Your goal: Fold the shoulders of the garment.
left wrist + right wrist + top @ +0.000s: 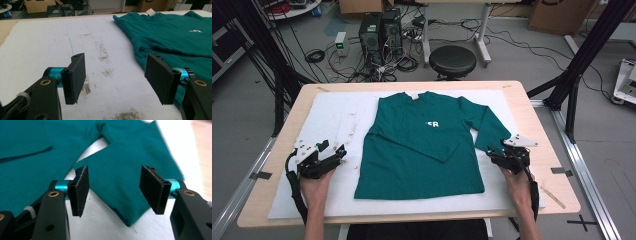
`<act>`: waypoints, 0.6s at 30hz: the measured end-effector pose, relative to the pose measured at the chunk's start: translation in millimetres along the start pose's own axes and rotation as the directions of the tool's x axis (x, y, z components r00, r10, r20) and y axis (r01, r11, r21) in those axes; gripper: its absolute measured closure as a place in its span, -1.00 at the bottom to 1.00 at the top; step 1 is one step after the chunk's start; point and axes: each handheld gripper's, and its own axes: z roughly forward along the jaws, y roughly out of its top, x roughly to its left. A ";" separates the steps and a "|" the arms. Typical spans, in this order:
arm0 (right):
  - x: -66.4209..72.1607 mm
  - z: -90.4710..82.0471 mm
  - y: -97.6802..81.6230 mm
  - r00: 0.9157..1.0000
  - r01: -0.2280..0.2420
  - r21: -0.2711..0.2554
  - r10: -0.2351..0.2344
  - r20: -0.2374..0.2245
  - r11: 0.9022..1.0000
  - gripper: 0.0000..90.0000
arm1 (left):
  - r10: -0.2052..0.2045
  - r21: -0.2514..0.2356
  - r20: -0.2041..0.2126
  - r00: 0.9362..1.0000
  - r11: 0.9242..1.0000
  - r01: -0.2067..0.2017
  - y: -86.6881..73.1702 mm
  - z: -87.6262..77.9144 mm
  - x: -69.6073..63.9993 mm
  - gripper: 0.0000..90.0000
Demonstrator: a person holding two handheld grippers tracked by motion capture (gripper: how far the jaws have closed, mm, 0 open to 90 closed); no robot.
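So the right gripper (113,192) has its jaws parted with nothing pinched, and the cuff end of the right sleeve (130,182) sits right between and below them, so my guess is it's lined up to grab that cuff and fold the sleeve in over the body. In the high view that same right gripper (498,154) hangs just off the sleeve's tip (492,131), at the right edge of the green long-sleeve shirt (422,150). The shirt lies flat, front up with a small white logo (433,123), in the middle of a white pad (327,115) on the wooden table (557,165). Its other sleeve is already laid diagonally across the chest, which is probably why only this one gets attention now. The left gripper (115,75) is also open and holding nothing, over bare, somewhat stained pad just left of the shirt's side edge (140,50); in the high view the left gripper (334,152) sits off the shirt's lower left, near but not touching. Looks like it's just parked there out of the way, maybe ready to pin the hem. Beyond the table there's a black stool (452,61) behind the shirt's collar.
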 end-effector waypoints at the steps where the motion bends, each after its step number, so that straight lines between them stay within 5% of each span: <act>1: -1.9 3.8 4.6 1.000 0.009 0.043 -0.007 -0.027 0.999 -0.03 | 0.000 0.000 0.000 1.000 1.000 0.000 0.0 0.0 0.0 -0.26; 6: -4.9 11.9 7.4 0.996 0.019 0.114 -0.009 -0.085 0.993 -0.08 | -0.005 -0.001 -0.002 1.000 1.000 0.005 0.0 -0.1 0.5 -0.26; 10: -6.1 18.5 5.4 0.996 0.023 0.162 -0.009 -0.085 0.987 -0.14 | -0.002 0.001 -0.003 1.000 1.000 0.002 0.0 0.1 0.0 -0.26; 18: -12.1 20.4 5.3 0.997 -0.002 0.156 0.014 -0.075 0.988 0.07 | -0.002 0.001 -0.003 1.000 1.000 0.002 0.0 0.2 -0.2 -0.26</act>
